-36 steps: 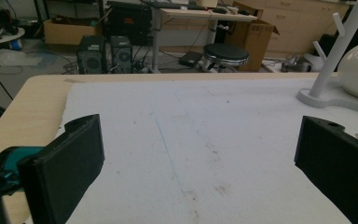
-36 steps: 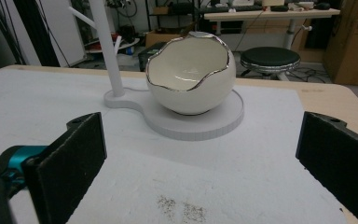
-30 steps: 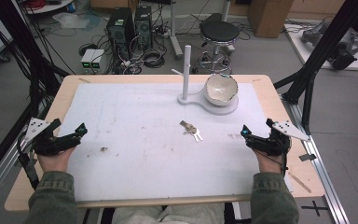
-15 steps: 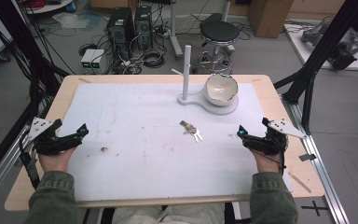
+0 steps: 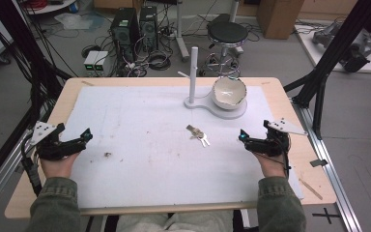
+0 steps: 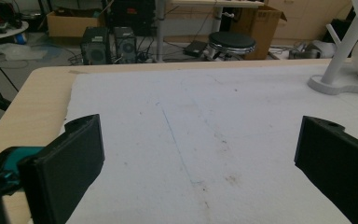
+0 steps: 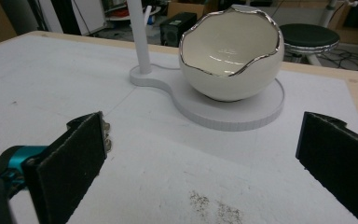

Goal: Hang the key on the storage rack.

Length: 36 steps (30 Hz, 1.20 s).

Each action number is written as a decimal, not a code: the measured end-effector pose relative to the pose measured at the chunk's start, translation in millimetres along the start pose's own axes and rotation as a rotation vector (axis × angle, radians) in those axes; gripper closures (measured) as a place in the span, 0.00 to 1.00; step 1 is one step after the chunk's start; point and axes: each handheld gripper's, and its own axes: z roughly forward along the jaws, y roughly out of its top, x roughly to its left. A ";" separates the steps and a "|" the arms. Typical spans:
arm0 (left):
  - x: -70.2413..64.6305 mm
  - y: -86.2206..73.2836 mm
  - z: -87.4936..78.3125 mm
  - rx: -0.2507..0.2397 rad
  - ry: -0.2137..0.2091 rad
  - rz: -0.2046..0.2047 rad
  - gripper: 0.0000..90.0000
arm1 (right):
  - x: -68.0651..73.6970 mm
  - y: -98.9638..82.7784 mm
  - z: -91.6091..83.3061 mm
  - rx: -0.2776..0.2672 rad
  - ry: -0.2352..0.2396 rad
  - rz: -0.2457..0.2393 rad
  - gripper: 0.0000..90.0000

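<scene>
— On the tabletop [image 5: 280, 96], anything changed?
— Right hand-held gripper [image 5: 244, 137] has edged inward toward the keys [image 5: 198, 135]; left hand-held gripper [image 5: 84, 137] hasn't moved. Both gape, holding nothing.
— Objects?
— One white mat [image 5: 149, 145]; one silver-rimmed, eggshell-shaped bowl [image 7: 230, 53] on one stand [image 7: 242, 114]; one key bunch, mid-mat.

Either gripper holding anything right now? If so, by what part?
Nothing is held. The left gripper and the right gripper both have their jaws wide apart with only mat between them. The keys lie untouched on the mat.
</scene>
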 end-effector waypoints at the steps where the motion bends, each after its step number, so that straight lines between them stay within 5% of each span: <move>1: 0.0 0.0 0.0 0.000 0.000 0.000 0.02 | 0.0 0.0 0.0 0.000 0.000 0.000 0.01; 15: -2.7 -0.9 0.8 0.014 -0.015 0.014 0.02 | 9.2 11.6 23.3 0.111 0.068 -0.042 0.01; 36: -1.7 -0.9 0.7 0.012 -0.012 0.013 0.02 | 26.2 37.4 50.3 0.191 0.117 -0.092 0.01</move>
